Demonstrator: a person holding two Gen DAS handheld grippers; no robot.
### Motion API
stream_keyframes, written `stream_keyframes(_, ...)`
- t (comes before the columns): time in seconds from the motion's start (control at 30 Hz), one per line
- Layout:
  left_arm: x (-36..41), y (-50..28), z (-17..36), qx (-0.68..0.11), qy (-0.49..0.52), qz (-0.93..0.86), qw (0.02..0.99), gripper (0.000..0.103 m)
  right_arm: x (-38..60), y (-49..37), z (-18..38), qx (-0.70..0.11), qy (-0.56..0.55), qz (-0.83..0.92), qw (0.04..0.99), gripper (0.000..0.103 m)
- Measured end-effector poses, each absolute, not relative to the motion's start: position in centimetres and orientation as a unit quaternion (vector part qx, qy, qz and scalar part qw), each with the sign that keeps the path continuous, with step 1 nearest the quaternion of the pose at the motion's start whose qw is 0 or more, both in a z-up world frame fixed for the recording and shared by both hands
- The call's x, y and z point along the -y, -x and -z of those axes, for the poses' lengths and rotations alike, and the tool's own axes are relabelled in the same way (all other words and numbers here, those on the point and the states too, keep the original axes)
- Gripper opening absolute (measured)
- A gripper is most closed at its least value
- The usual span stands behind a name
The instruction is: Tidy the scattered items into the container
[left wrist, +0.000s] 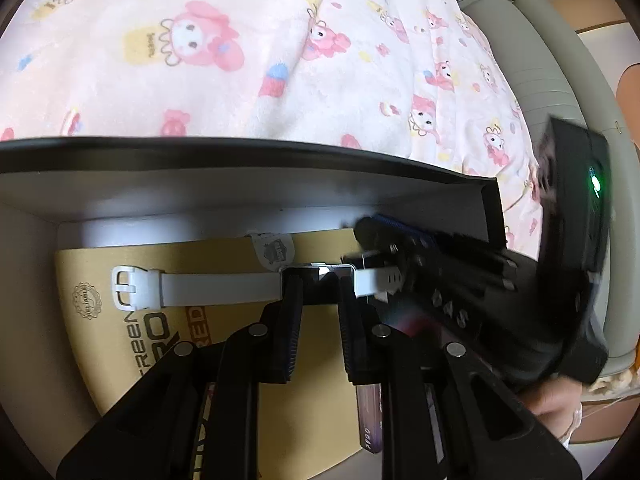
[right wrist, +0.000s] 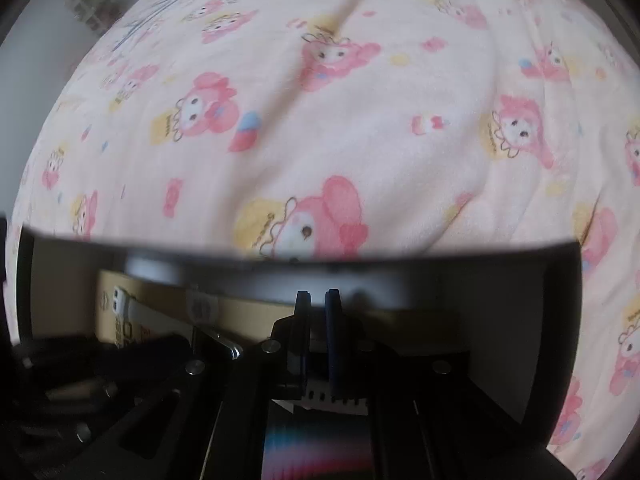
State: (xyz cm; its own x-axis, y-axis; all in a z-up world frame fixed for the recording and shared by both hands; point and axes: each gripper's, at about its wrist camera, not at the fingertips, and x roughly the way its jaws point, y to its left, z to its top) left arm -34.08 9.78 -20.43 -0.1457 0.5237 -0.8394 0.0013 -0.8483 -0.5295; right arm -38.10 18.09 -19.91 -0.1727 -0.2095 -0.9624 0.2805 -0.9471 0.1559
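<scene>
A white watch (left wrist: 216, 288) with a smooth rubbery strap and a dark rectangular glossy face lies inside the box (left wrist: 240, 184), stretched sideways across the middle of the left wrist view; its buckle end reaches toward the left and its holed end toward the right. The left gripper (left wrist: 319, 292) comes up from the bottom centre of that view, its jaws parted to about the width of the watch face and set at either side of it; whether the ribbed blue pads actually press on the case cannot be told. The right gripper (left wrist: 372, 256) enters from the right edge, blurred, its tips at the holed strap end. In the right wrist view the right gripper (right wrist: 318, 308) shows narrow, nearly closed jaws with only a slim gap, and a white holed strap piece sits just below them in the lower centre; a firm grip cannot be confirmed. Under the watch lies a flat tan cardboard packet (left wrist: 224, 360) with printed lettering and a round sticker. The box has black rims and pale matte inner walls. Beyond it, filling the upper frame, spreads a soft fleecy pink blanket (left wrist: 280, 60) printed with cartoon rabbits.
</scene>
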Motion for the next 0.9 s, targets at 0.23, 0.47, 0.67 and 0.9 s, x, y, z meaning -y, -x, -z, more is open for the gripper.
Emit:
stream_keyframes(0.23, -12.5, 33.7, 19.7, 0.184, 0.623, -0.732, 0.205, 0.015, -19.1, 34.6, 16.4, -0.023, -0.575, 0.801, 0.167, 0.005)
stream_keyframes(0.47, -14.2, 33.3, 20.8, 0.154, 0.636, -0.723, 0.223, 0.015, -20.0, 31.5, 16.6, 0.025, -0.633, 0.74, 0.225, 0.005)
stream_keyframes(0.67, -13.2, 34.7, 22.1, 0.172, 0.649, -0.711, 0.208, 0.015, -20.0, 32.9, 17.2, 0.012, -0.63, 0.751, 0.199, 0.005)
stream_keyframes(0.9, -11.3, 37.2, 22.7, 0.224, 0.646, -0.699, 0.209, 0.015, -19.6, 34.9, 17.0, -0.006, -0.615, 0.767, 0.184, 0.005)
